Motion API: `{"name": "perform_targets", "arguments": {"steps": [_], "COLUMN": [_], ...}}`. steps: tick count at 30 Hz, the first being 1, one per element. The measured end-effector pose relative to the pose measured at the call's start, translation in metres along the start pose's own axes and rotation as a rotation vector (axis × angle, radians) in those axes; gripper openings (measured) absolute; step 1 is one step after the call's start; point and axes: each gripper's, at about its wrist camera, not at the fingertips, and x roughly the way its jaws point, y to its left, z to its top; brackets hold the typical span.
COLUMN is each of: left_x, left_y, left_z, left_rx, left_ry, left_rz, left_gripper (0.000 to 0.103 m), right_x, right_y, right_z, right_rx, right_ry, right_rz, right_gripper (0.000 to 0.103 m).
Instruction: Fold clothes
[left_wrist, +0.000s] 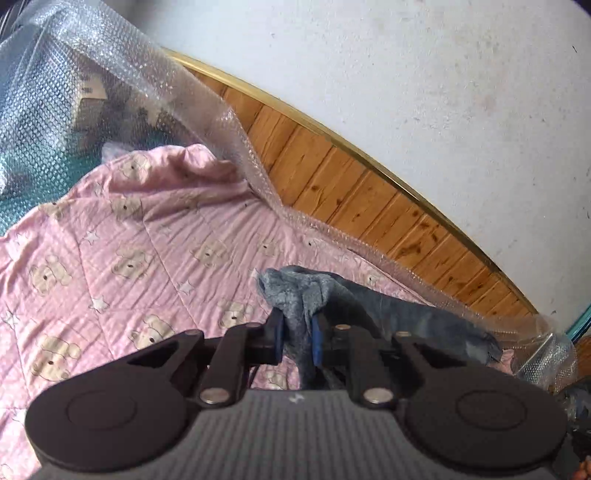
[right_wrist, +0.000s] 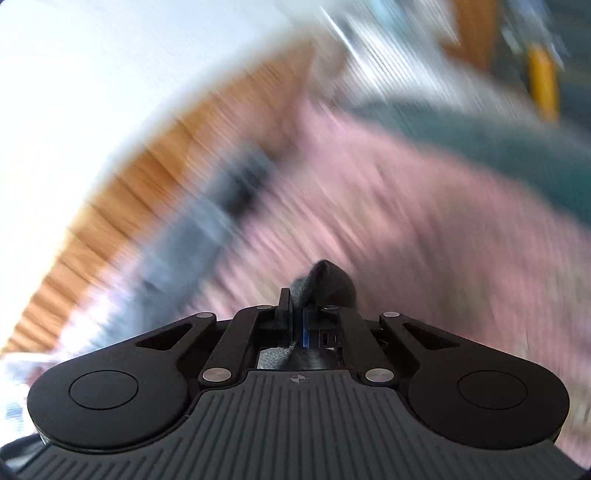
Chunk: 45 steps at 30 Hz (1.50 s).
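A grey-blue fleece garment hangs above the pink bear-print quilt. My left gripper is shut on a bunched edge of it, and the cloth trails off to the right. In the right wrist view my right gripper is shut on another fold of the same garment, which pokes up between the pads. The right wrist view is heavily motion-blurred; a grey-blue streak of the garment runs off to the left over the quilt.
Bubble wrap drapes along the bed's far side against a wood-panelled wall base with a gold trim. A white wall rises behind it. Teal bedding lies beyond the quilt.
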Motion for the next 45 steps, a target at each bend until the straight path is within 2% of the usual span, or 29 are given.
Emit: {"name": "perform_targets", "arguments": {"steps": [1,3,5,6,7,8,11,14,16,18,20,22,23,24,26,27,28,30,33,35,36,38,39,40,42,43,45], "left_x": [-0.005,-0.007,0.002,0.006,0.011,0.016,0.027,0.025,0.027,0.031,0.037,0.039,0.038,0.037,0.031,0.029,0.028,0.029,0.04,0.038,0.035,0.026,0.022,0.018,0.022,0.028,0.042], "left_y": [0.006,0.027,0.052,0.064,0.076,0.084,0.099,0.1,0.098,0.094,0.087,0.08,0.076,0.073,0.067,0.065,0.063,0.06,0.055,0.054,0.058,0.066,0.068,0.07,0.07,0.068,0.063], "left_z": [0.002,-0.005,-0.022,-0.03,-0.039,-0.048,-0.075,-0.088,-0.091,-0.09,-0.089,-0.084,-0.082,-0.08,-0.078,-0.08,-0.083,-0.091,-0.11,-0.115,-0.112,-0.101,-0.094,-0.086,-0.073,-0.067,-0.056], "left_rx": [0.003,-0.015,-0.038,-0.05,-0.062,-0.065,-0.076,-0.058,-0.061,-0.064,-0.051,-0.037,-0.031,-0.025,-0.014,-0.012,-0.01,-0.003,0.041,0.059,0.036,-0.019,-0.034,-0.049,-0.072,-0.079,-0.095], "left_ry": [0.001,0.041,0.109,0.143,0.176,0.205,0.267,0.255,0.238,0.238,0.237,0.223,0.217,0.21,0.196,0.201,0.206,0.236,0.335,0.34,0.331,0.299,0.274,0.249,0.223,0.22,0.215], "left_rz": [0.012,0.024,0.056,0.071,0.087,0.105,0.135,0.129,0.133,0.141,0.157,0.158,0.152,0.146,0.113,0.088,0.063,0.021,0.004,0.017,0.01,-0.014,-0.019,-0.024,-0.018,-0.007,0.016], "left_gripper": [0.014,0.014,0.014,0.015,0.015,0.015,0.016,0.021,0.028,0.03,0.03,0.03,0.03,0.03,0.03,0.035,0.043,0.048,0.048,0.049,0.05,0.051,0.055,0.06,0.065,0.065,0.065], "right_x": [-0.009,-0.006,-0.003,-0.002,-0.001,0.001,0.005,0.009,0.012,0.028,0.048,0.064,0.067,0.063,0.045,0.035,0.031,0.031,0.04,0.045,0.046,0.044,0.039,0.035,0.026,0.027,0.038], "right_y": [0.005,-0.004,-0.013,-0.018,-0.022,-0.027,-0.04,-0.054,-0.063,-0.067,-0.07,-0.068,-0.063,-0.059,-0.061,-0.067,-0.078,-0.108,-0.15,-0.158,-0.157,-0.145,-0.137,-0.128,-0.112,-0.102,-0.08], "right_z": [-0.001,-0.017,-0.033,-0.041,-0.049,-0.057,-0.081,-0.105,-0.121,-0.122,-0.119,-0.114,-0.111,-0.103,-0.078,-0.066,-0.056,-0.04,-0.035,-0.036,-0.037,-0.036,-0.034,-0.031,-0.025,-0.023,-0.018], "right_rx": [-0.02,-0.012,-0.003,0.001,0.005,0.01,0.023,0.035,0.044,-0.011,-0.085,-0.173,-0.237,-0.277,-0.312,-0.32,-0.329,-0.352,-0.337,-0.321,-0.327,-0.351,-0.349,-0.348,-0.345,-0.348,-0.363], "right_ry": [-0.009,0.029,0.066,0.085,0.103,0.122,0.178,0.234,0.272,0.306,0.339,0.368,0.377,0.365,0.307,0.277,0.27,0.292,0.37,0.401,0.399,0.351,0.305,0.258,0.164,0.147,0.161], "right_rz": [0.01,-0.024,-0.058,-0.075,-0.092,-0.109,-0.16,-0.211,-0.245,-0.257,-0.264,-0.275,-0.287,-0.302,-0.352,-0.398,-0.452,-0.573,-0.701,-0.717,-0.722,-0.732,-0.744,-0.756,-0.779,-0.751,-0.633], "right_gripper": [0.001,0.001,0.003,0.016,0.038,0.047,0.048,0.06,0.075,0.083,0.078,0.028,0.016,0.011,0.01,0.006,0.006,0.006,0.006,0.008,0.012,0.034,0.053,0.059,0.06,0.063,0.067]}}
